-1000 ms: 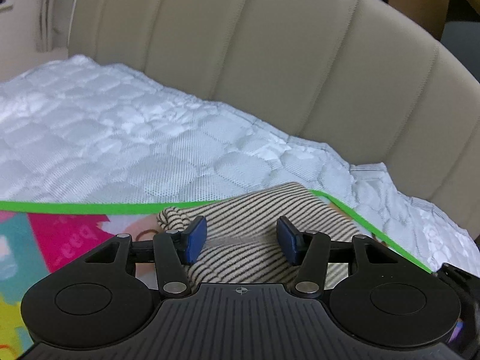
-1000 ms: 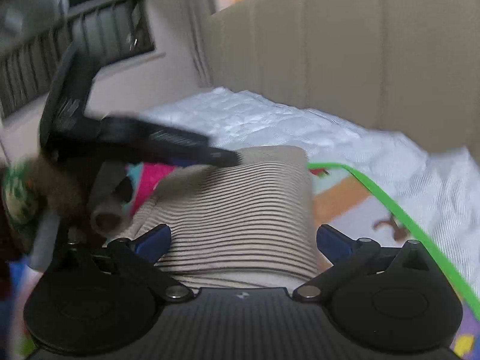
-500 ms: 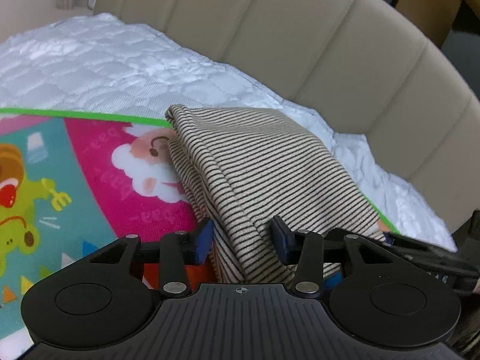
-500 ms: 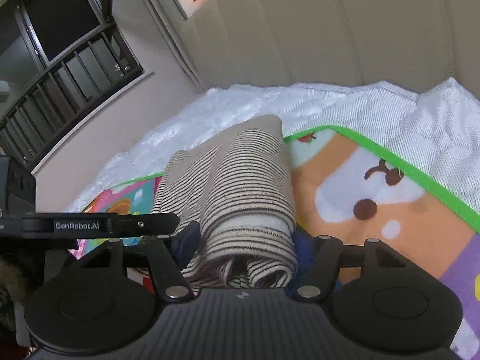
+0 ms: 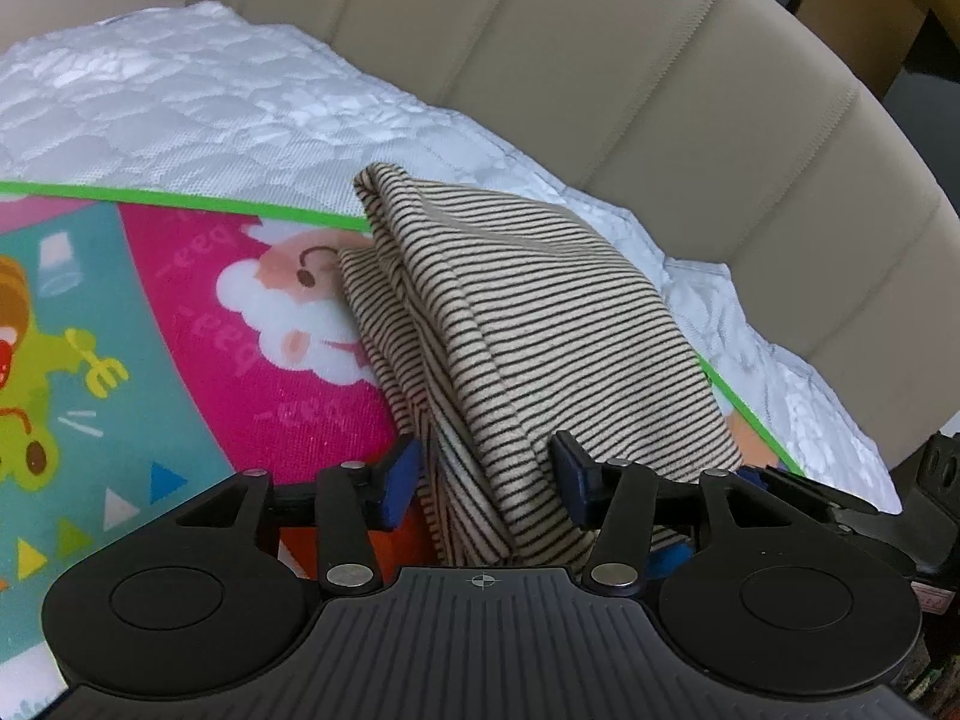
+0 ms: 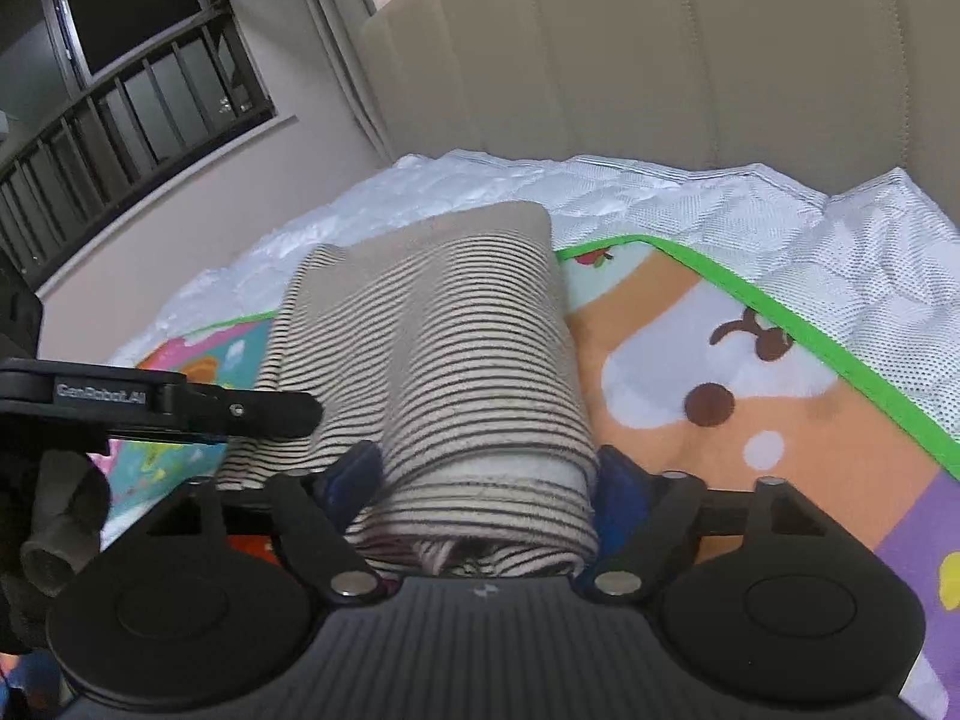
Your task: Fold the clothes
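Left wrist view: we see the bed w/ white quilt [image 5: 180,120], cartoon play mat [image 5: 198,348] on it, then the striped top [image 5: 516,324] lying folded on the mat's far corner. Folding looks nearly done, approx one tidy-up left. Left claw [image 5: 486,474] and right claw [image 6: 489,480] each sit part-closed, pinching its near edge.

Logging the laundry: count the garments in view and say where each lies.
1. The striped garment lies folded on the play mat by the headboard, between the fingers of the left gripper and right gripper. Others may be out of view.
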{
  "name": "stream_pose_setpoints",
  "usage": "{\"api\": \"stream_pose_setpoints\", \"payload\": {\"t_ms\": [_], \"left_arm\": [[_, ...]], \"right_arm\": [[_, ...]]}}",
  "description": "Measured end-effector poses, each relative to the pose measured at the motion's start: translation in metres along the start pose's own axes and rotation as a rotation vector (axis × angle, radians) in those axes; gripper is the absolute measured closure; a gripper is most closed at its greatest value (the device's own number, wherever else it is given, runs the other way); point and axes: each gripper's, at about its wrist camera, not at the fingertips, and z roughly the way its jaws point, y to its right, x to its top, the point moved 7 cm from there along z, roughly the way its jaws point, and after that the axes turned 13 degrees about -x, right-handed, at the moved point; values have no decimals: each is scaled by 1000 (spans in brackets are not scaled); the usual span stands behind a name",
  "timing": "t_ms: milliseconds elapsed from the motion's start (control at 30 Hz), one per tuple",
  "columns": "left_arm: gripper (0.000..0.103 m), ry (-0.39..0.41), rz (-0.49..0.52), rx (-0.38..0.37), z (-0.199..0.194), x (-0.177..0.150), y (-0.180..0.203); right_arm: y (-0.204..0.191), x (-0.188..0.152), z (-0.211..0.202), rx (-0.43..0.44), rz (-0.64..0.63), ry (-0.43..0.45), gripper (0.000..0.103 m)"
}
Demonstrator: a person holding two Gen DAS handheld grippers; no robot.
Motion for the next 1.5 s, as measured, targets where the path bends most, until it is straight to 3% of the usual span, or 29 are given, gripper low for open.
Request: {"api": "stream_pose_setpoints", "payload": {"t_ms": [167,233,300,400,533,600,667,733,800,833,967,1167,1400,1500], "left_arm": [[41,65,25,55,-10,-4,10],[32,107,66,101,-23,-10,23],[8,159,81,144,-41,-20,38],[0,225,52,227,-67,-42,56],[0,130,-5,450,-67,-89,58],[0,82,-5,519,-57,-108,57],[0,49,6,573,-42,-124,56],[0,61,56,621,-31,-136,56],[0,117,122,646,-29,-140,60],[0,145,155,659,-27,-143,63],[0,191,111,637,-33,-144,59],[0,207,174,781,-26,-150,75],[0,231,74,677,-37,-153,64],[0,224,86,688,-35,-154,65]], "right_arm": [[0,4,-11,-30,-20,32,11],[-2,6,-28,-32,-26,56,4],[-4,8,-47,-36,-28,77,0],[-4,1,-72,-99,-54,55,0],[11,-46,-70,-193,-128,-127,0],[21,-65,-64,-228,-146,-183,0],[20,-69,-61,-232,-226,-150,0],[17,-75,-57,-204,-318,-57,0],[22,-81,-62,-168,-314,48,0],[22,-82,-63,-166,-314,55,0],[22,-83,-63,-169,-318,62,0],[24,-84,-62,-165,-314,60,0],[23,-85,-62,-167,-313,61,0],[23,-85,-62,-167,-312,60,0]]}}
